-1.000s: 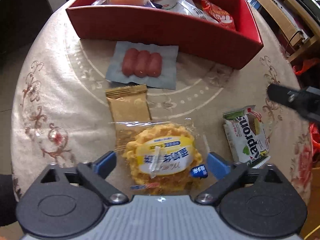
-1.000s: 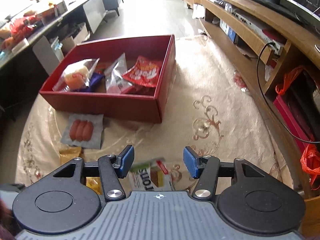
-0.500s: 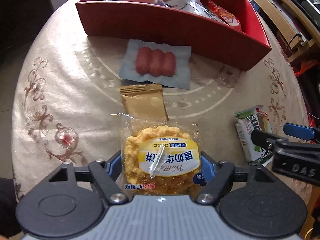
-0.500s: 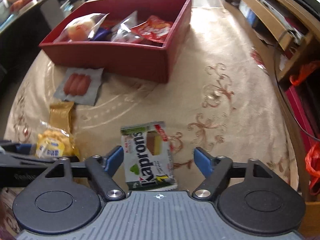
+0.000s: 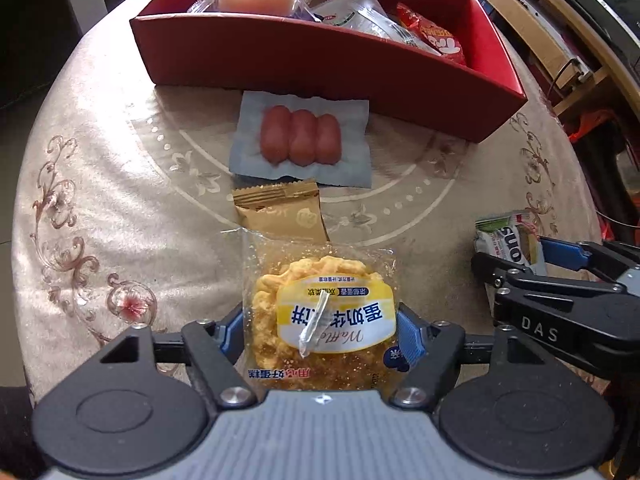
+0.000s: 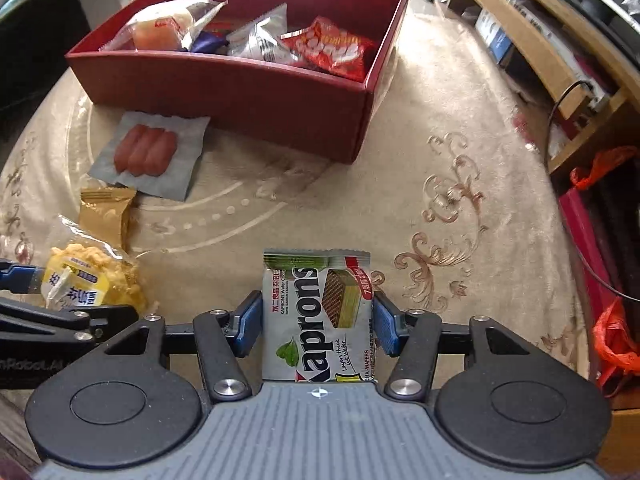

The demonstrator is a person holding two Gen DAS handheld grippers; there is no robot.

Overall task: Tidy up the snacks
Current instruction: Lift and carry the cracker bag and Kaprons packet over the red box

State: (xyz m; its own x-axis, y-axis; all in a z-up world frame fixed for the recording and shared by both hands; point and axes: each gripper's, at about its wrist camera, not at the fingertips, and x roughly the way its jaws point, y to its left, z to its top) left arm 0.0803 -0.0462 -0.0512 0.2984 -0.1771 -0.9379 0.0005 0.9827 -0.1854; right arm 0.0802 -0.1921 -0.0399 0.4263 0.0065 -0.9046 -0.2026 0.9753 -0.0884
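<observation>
A yellow waffle cake packet (image 5: 320,308) lies on the beige tablecloth between the blue pads of my left gripper (image 5: 320,336). Its jaws are closing and both pads touch the wrapper's sides. My right gripper (image 6: 318,320) points down over a green and white Kaprons wafer packet (image 6: 320,304). Its jaws are closing too, with the pads against the packet's edges. A gold packet (image 5: 280,212) and a grey sausage pack (image 5: 300,140) lie beyond the waffle. Behind them stands the red box (image 5: 320,64) with several snacks in it.
The round table's cloth (image 6: 440,160) drops away at the rim. A wooden bench (image 6: 540,40) with a cable runs along the right. Red bags (image 6: 612,344) lie on the floor beside it. Dark furniture stands at the far left.
My left gripper's jaws went from wide to closed against the waffle packet. The right gripper came down over the wafer packet, spread its jaws around it, then narrowed onto its edges.
</observation>
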